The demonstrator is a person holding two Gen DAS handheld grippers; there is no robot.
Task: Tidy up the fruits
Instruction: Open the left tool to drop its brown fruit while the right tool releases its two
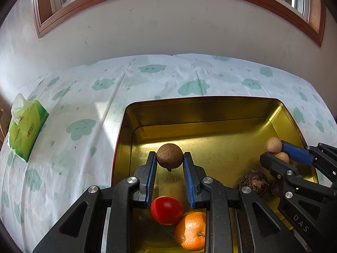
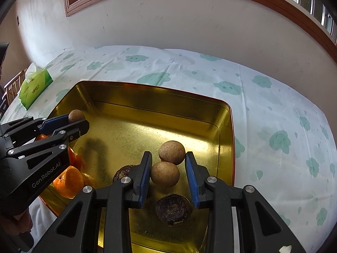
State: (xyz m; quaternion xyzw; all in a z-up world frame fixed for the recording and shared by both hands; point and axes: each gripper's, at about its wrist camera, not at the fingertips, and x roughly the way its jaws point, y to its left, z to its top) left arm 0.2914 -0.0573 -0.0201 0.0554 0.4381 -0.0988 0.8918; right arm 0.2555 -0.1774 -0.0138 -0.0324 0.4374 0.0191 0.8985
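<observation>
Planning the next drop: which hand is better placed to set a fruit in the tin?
Left, likely. The left gripper is shut on a brown fruit above the tin floor. The right gripper grips nothing: a gap shows beside the tan fruit between its jaws.

Left wrist view close above the gold tray's (image 1: 210,109) left part, angled down toward the wall-side counter (image 1: 84,97) edge, right wrist view close above its right part, same heading, both sharing the tray, the tissue pack (image 1: 25,126), each other's claw
</observation>
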